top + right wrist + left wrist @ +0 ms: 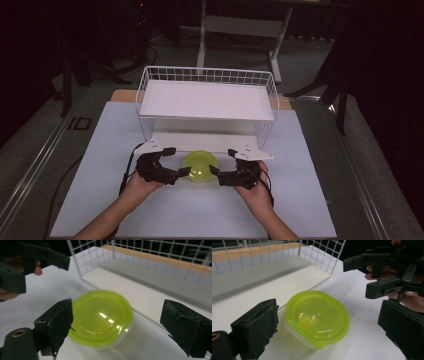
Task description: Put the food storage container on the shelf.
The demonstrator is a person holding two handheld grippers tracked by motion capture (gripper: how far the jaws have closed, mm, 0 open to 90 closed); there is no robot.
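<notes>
A small clear container with a lime-green lid (200, 166) sits on the white table sheet (300, 200), just in front of the wire rack. My left gripper (177, 161) stands open at its left side and my right gripper (223, 161) stands open at its right side, tips pointing at each other. In the left gripper view the container (317, 317) lies ahead between the wide-apart jaws of the left gripper (330, 310), untouched. The right gripper view shows the container (100, 315) the same way between the right gripper's (118, 308) jaws.
A white wire rack (207, 100) with a flat upper shelf and a low bottom board (274, 287) stands directly behind the container. The right gripper (364, 275) shows at the upper right of the left gripper view. Bare white sheet lies on both sides.
</notes>
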